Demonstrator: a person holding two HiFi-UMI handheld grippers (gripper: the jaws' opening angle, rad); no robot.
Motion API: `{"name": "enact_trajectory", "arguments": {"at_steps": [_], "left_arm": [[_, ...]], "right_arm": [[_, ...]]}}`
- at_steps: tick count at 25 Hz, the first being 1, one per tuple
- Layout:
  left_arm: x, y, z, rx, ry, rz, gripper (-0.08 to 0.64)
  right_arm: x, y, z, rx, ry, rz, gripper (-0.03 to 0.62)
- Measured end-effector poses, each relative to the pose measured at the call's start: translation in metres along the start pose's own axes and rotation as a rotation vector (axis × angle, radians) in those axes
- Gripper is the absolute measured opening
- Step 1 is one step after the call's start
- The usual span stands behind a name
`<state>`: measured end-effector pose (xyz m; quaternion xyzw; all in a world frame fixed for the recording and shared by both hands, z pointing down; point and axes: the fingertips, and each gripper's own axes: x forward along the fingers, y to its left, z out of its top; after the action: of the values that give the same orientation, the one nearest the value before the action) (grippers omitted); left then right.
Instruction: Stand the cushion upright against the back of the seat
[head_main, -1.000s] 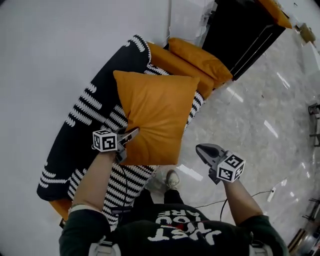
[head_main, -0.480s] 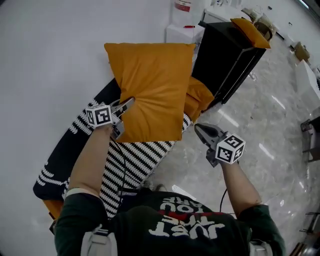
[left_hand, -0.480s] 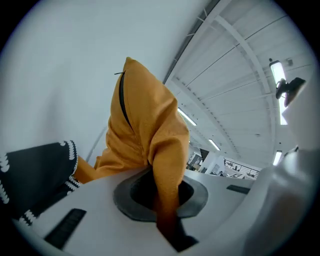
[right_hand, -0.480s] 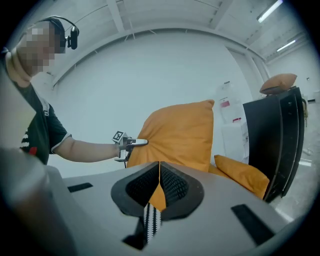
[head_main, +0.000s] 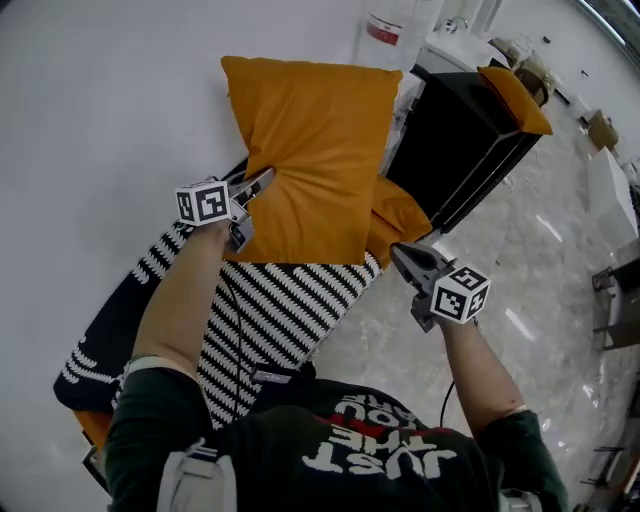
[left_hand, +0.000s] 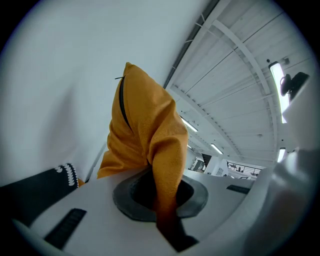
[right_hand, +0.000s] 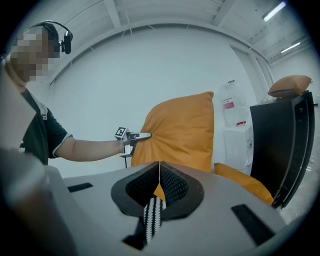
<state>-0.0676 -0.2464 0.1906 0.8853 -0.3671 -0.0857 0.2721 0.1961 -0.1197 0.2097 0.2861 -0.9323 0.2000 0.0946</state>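
Note:
The orange cushion (head_main: 310, 150) hangs upright in the air above the sofa, in front of the white wall. My left gripper (head_main: 262, 182) is shut on its left edge, and in the left gripper view the fabric (left_hand: 150, 135) is pinched between the pads of the left gripper (left_hand: 164, 200). My right gripper (head_main: 400, 255) hovers to the cushion's lower right, apart from it, shut with nothing held. In the right gripper view, the cushion (right_hand: 182, 135) and the left gripper (right_hand: 145, 135) show beyond the closed tips of the right gripper (right_hand: 159, 167).
The black sofa (head_main: 270, 310) with its white stripe pattern lies below, with a second orange cushion (head_main: 398, 215) on its far end. A black cabinet (head_main: 470, 130) with another orange cushion (head_main: 515, 85) on top stands to the right. Glossy marble floor (head_main: 540, 260) spreads on the right.
The left gripper has lifted the cushion off the sofa seat and up in front of the wall. The right gripper has also risen and stays apart from the cushion.

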Motion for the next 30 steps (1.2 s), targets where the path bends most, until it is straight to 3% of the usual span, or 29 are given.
{"name": "enact_trajectory", "arguments": {"at_steps": [3, 10, 16, 23, 27, 30], "left_arm": [[0.013, 0.048, 0.004, -0.003, -0.02, 0.002, 0.032], [0.044, 0.142, -0.01, 0.083, -0.074, 0.027, 0.032], [0.067, 0.234, -0.05, 0.029, -0.119, 0.101, 0.032], [0.079, 0.318, -0.136, -0.043, -0.047, 0.189, 0.032], [0.069, 0.372, -0.17, -0.091, -0.098, 0.258, 0.041], [0.067, 0.388, -0.177, -0.074, -0.097, 0.229, 0.059]], "right_arm": [[0.04, -0.025, 0.005, -0.01, 0.027, 0.012, 0.026], [0.119, -0.072, -0.004, 0.016, 0.07, 0.047, 0.026], [0.175, -0.119, -0.037, 0.062, 0.115, 0.057, 0.026], [0.207, -0.148, -0.089, 0.144, 0.168, 0.055, 0.026], [0.217, -0.157, -0.129, 0.186, 0.209, 0.059, 0.026], [0.224, -0.164, -0.15, 0.214, 0.22, 0.061, 0.026]]}}
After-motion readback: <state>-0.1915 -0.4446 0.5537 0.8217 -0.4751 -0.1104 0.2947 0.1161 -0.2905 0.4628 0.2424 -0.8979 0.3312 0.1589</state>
